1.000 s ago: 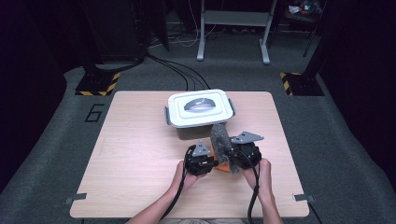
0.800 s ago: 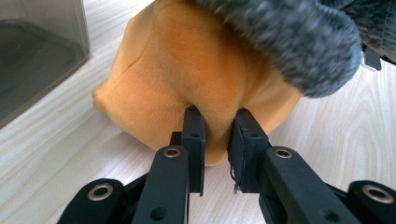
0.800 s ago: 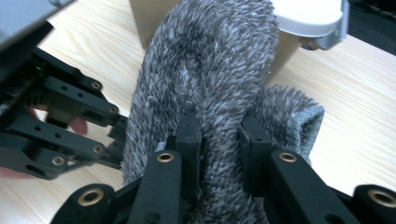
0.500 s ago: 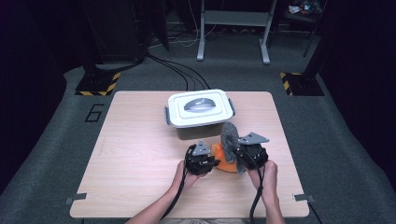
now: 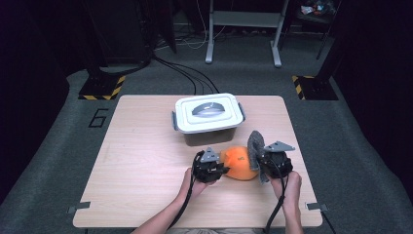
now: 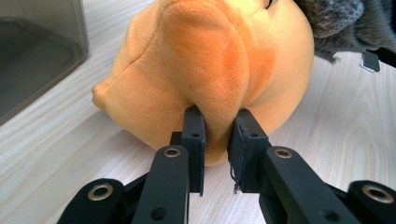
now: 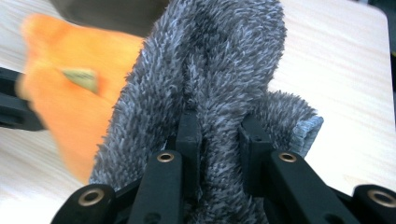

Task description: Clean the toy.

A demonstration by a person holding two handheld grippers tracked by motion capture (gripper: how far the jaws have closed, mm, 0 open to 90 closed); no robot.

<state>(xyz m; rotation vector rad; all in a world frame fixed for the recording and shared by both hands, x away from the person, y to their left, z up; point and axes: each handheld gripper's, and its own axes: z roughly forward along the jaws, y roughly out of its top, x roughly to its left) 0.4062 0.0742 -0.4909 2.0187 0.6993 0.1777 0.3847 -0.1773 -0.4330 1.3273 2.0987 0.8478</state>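
Observation:
An orange plush toy (image 5: 238, 163) lies on the wooden table (image 5: 146, 156), between the two grippers. My left gripper (image 5: 220, 168) is shut on a fold of the orange plush toy (image 6: 210, 60) at its left end, its jaws pinching the fabric. My right gripper (image 5: 259, 157) is shut on a grey fuzzy cloth (image 5: 254, 145) that stands up beside the toy's right side. In the right gripper view the grey fuzzy cloth (image 7: 210, 79) bulges between the jaws, with the orange plush toy (image 7: 70, 93) blurred behind it at the left.
A grey bin with a white lid (image 5: 207, 117) stands closed at the table's far middle, just behind the toy; its dark wall (image 6: 32, 56) is close at the left in the left gripper view. Bare tabletop (image 5: 141, 141) spreads to the left.
My right gripper has carried the grey cloth to the right, off the orange toy, which now lies uncovered. The left gripper has kept its hold and barely shifted.

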